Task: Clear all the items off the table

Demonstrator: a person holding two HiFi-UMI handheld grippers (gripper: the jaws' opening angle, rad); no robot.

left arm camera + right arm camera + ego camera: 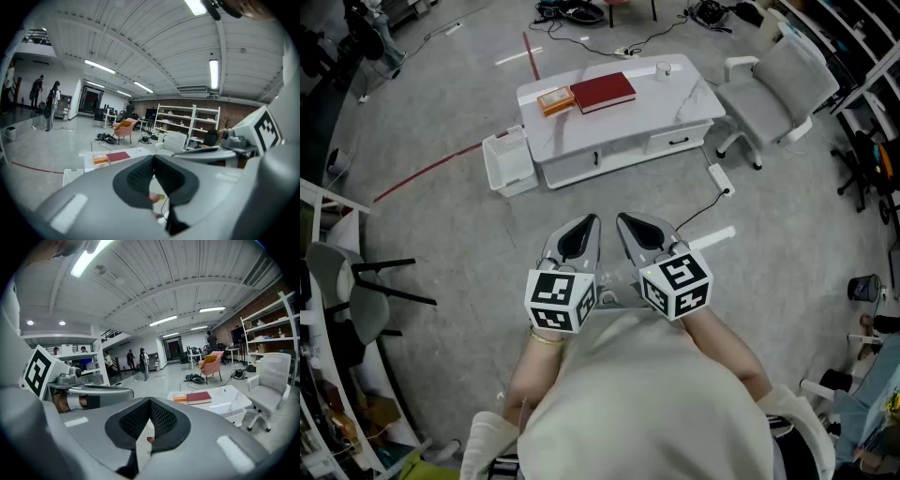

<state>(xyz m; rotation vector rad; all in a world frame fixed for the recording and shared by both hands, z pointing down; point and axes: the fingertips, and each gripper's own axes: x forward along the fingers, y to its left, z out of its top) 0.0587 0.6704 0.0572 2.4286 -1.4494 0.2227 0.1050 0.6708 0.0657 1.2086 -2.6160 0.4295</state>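
Red book [603,92]: lying flat mid-bench [675,112], just beside an orange box [555,100]. Probably stiff, smooth and fairly heavy, so pinching along the spine edge is looking safest. The box is likely light and crushable, calling for a hold across its short sides. A white basket [509,161] is standing on the floor at the bench end. Left gripper [589,223] and right gripper [624,221] are hovering well apart from the bench, fingers [138,176] pressed together, carrying nothing.
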